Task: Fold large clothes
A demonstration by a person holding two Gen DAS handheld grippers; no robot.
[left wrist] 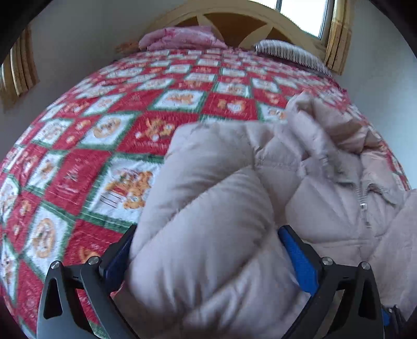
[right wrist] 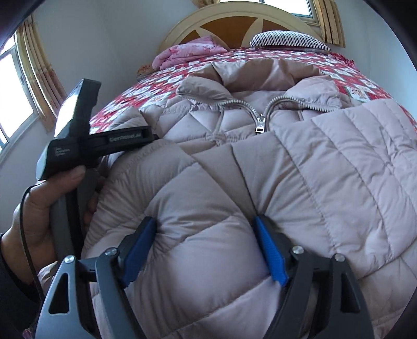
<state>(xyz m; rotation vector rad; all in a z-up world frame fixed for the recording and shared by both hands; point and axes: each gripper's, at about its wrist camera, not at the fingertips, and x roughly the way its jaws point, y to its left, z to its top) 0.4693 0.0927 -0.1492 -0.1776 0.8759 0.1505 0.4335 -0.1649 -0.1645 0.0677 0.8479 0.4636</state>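
Observation:
A pale pink quilted puffer jacket (right wrist: 260,135) lies on the bed, front up, zipper (right wrist: 260,122) partly open at the collar. My right gripper (right wrist: 206,229) is shut on a thick fold of the jacket's lower part, which bulges between the blue pads (right wrist: 271,255). My left gripper (left wrist: 206,240) is shut on another thick puffy fold of the jacket (left wrist: 208,208), lifted over the bed. The left gripper body (right wrist: 86,138) and the hand holding it show at the left of the right wrist view.
The bed has a red, white and green patchwork quilt (left wrist: 104,130). A pink folded blanket (right wrist: 187,52) and a striped pillow (right wrist: 286,39) lie by the arched wooden headboard (right wrist: 234,23). Curtained windows are on the left and behind the bed.

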